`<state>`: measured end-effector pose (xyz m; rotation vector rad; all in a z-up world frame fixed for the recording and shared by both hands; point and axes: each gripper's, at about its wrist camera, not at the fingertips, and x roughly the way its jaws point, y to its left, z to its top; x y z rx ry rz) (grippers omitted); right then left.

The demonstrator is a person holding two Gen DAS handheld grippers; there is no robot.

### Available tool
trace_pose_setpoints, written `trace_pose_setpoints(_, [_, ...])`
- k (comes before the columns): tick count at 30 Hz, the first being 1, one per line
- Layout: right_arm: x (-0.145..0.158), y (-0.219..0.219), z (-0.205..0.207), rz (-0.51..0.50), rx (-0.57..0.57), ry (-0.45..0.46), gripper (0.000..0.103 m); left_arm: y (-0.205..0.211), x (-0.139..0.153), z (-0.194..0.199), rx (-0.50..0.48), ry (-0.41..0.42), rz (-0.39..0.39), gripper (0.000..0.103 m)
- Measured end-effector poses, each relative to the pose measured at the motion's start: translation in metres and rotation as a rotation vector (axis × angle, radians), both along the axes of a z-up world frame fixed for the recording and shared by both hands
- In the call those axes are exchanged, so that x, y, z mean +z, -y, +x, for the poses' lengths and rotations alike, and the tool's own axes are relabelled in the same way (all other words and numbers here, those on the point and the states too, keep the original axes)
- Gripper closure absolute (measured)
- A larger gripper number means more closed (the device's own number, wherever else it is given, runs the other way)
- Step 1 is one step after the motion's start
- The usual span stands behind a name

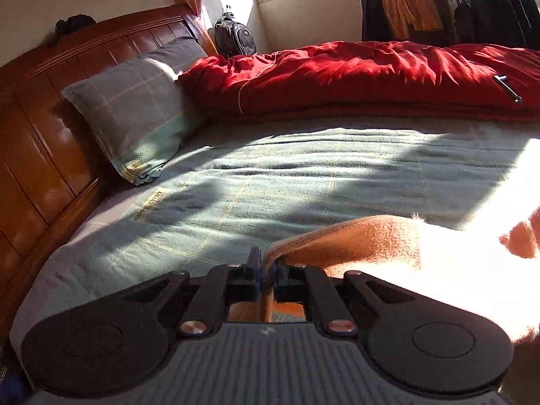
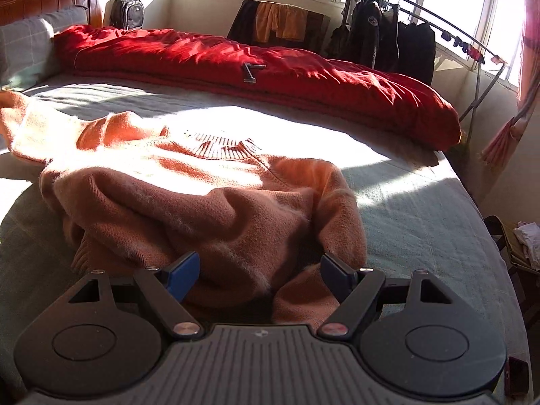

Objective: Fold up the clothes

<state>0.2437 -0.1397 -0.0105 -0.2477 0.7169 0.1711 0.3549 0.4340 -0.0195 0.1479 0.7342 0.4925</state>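
An orange knitted sweater (image 2: 209, 195) is spread over the green-grey bed cover (image 2: 415, 209), its ribbed collar (image 2: 222, 146) turned toward the far side of the bed and its near part bunched into soft folds. Strong sunlight washes out much of the left half of the garment.

The left claw (image 1: 266, 270) is pressed together, and an edge of the sweater (image 1: 354, 246) is pinched between its fingers (image 1: 253, 265); the fabric is seen rising from the pinch and trailing off to the right into the glare. A strip of the same orange cloth is visible below the closed fingers, through the gap in the claw's frame.

The right claw (image 2: 260, 270) is held spread wide just above the near folds of the sweater. Its blue-padded fingers (image 2: 184, 271) stand on either side of a bulge of fabric, and nothing is gripped; whether the pads touch the cloth cannot be told.

A rumpled red quilt (image 2: 270, 77) is laid along the far side of the bed, with a small dark metal object (image 2: 251, 71) resting on it. A grey checked pillow (image 1: 135, 111) is propped against the wooden headboard (image 1: 44, 118). A backpack (image 1: 236, 38) stands beyond the bed, and dark coats are hung on a clothes rack (image 2: 435, 25) by the windows.
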Motion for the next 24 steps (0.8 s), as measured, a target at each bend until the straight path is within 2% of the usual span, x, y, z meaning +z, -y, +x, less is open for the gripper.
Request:
trace_pose_setpoints(6, [-0.001,-0.005,-0.001,-0.009,0.006,-0.002,0.021,-0.012,-0.005,0.009,0.014,-0.032,-0.019,0.097])
trace_pose_setpoints(7, [0.0,-0.005,-0.001,-0.012,0.005,-0.001,0.021,-0.013,-0.008,0.011,0.012,-0.051,-0.027,0.095])
trace_pose_setpoints(8, [0.0,-0.004,-0.002,-0.012,0.003,0.0,0.021,-0.013,-0.011,0.012,0.016,-0.062,-0.024,0.087])
trace_pose_setpoints(13, [-0.002,0.003,-0.001,-0.007,-0.028,-0.009,0.021,-0.023,-0.023,0.009,0.043,-0.092,-0.063,0.087])
trace_pose_setpoints(18, [-0.004,0.008,0.0,-0.011,-0.038,-0.016,0.021,-0.025,-0.023,0.002,0.051,-0.094,-0.062,0.077])
trace_pose_setpoints(20, [-0.005,0.01,0.001,-0.013,-0.042,-0.02,0.021,-0.03,-0.02,-0.001,0.069,-0.078,-0.099,0.07])
trace_pose_setpoints(23, [-0.006,0.014,0.0,-0.011,-0.046,-0.024,0.021,-0.039,-0.015,-0.005,0.103,-0.052,-0.18,0.069])
trace_pose_setpoints(24, [-0.007,0.016,0.0,-0.01,-0.049,-0.025,0.021,-0.037,-0.014,-0.006,0.1,-0.051,-0.174,0.069])
